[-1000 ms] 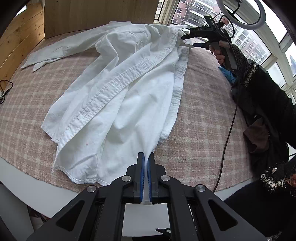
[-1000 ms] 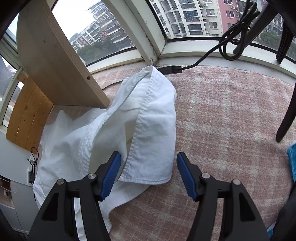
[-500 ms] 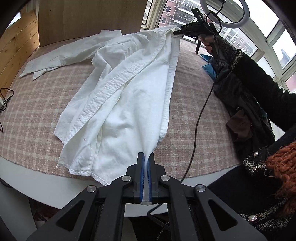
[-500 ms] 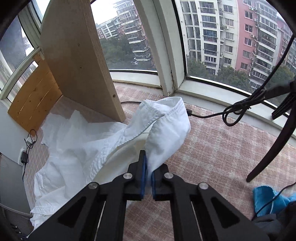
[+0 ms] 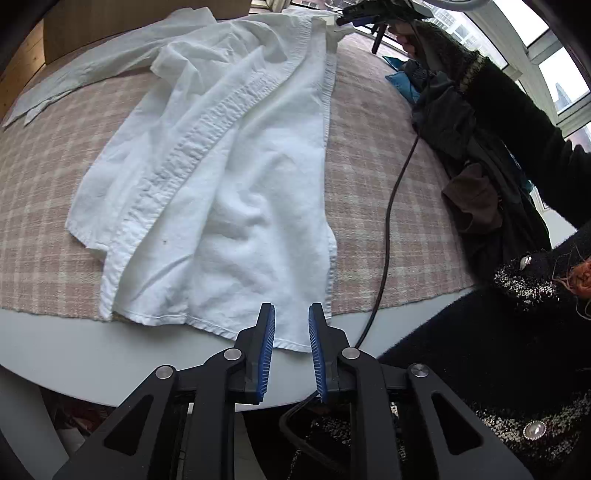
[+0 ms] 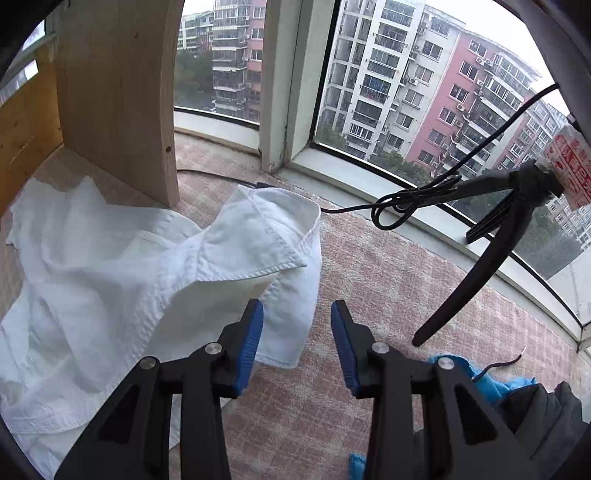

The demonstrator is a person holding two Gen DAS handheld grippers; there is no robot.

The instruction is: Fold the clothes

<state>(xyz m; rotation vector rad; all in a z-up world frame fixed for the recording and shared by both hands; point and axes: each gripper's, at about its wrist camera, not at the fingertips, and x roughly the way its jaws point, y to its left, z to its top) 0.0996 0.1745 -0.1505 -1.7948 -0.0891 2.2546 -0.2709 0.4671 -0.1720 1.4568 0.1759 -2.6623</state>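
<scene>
1. A white shirt [image 5: 229,155] lies spread on a pink plaid cloth [image 5: 369,155] that covers a round white table [image 5: 92,354]; its hem reaches past the cloth's near edge onto the bare tabletop

2. The left gripper [image 5: 291,317] sits at the near edge of the table with its 2 blue-padded fingers [image 5: 266,343] parted; the shirt's hem corner shows in the gap between the tips, but the pads do not press on it

3. The button placket runs as a thick stitched band diagonally across the shirt, and 1 sleeve [image 5: 74,85] stretches out toward the far left of the table

4. In the right wrist view the right gripper [image 6: 297,314] hangs over the collar end of the shirt [image 6: 258,236], its fingers [image 6: 249,343] spread wide; the left pad is just beside the fabric and the right pad is over bare cloth, with nothing clamped

5. The collar lies folded over on itself near a wooden panel [image 6: 114,92] standing at the window side

6. In the left wrist view the right gripper [image 5: 364,13] appears at the far end of the shirt, held by a hand in a dark fuzzy sleeve [image 5: 517,107], with a black cable [image 5: 391,192] trailing down across the table

7. A black cable [image 6: 413,201] lies along the window sill [image 6: 369,173], and a blue cloth [image 6: 465,373] lies on the plaid cover to the right gripper's right
</scene>
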